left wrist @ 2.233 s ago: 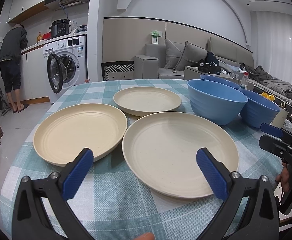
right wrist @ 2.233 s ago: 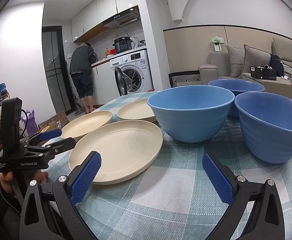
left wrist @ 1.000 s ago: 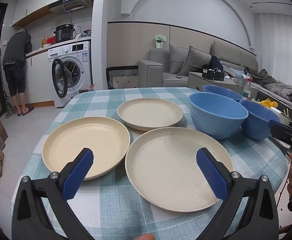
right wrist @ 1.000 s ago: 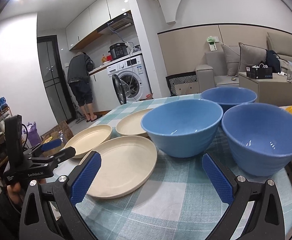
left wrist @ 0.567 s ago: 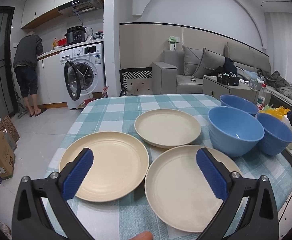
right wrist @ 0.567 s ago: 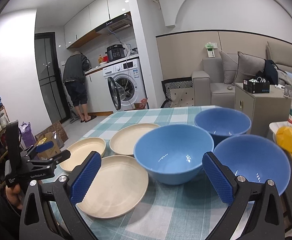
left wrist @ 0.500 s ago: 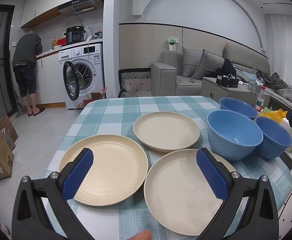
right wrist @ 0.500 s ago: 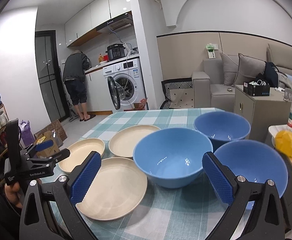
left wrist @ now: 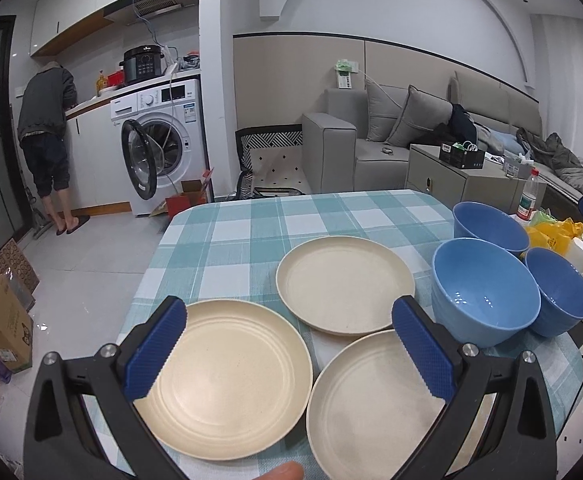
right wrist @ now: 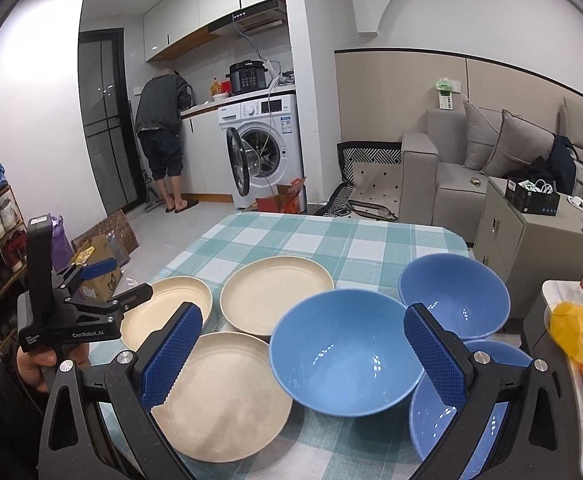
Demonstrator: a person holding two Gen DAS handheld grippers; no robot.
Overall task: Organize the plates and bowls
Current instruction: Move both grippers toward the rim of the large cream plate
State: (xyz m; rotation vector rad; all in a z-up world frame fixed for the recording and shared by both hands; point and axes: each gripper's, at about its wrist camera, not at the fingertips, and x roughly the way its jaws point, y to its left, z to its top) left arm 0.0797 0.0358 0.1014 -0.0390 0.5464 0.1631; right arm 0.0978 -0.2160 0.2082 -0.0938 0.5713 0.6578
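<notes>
Plates (left wrist: 227, 376), three, cream and round, are lying beside three deep blue bowls (left wrist: 485, 296) on the checked tabletop (left wrist: 251, 232); left tongs (left wrist: 287, 354) and right tongs (right wrist: 297, 360) are hovering spread, gripping nothing.

Three cream plates (left wrist: 227, 376) and three blue bowls (left wrist: 485, 294) sit on a teal-and-white checked tablecloth (left wrist: 251, 232), with a white washing machine (left wrist: 159, 140) at ten o'clock and blue-padded black grippers (left wrist: 287, 354).
</notes>
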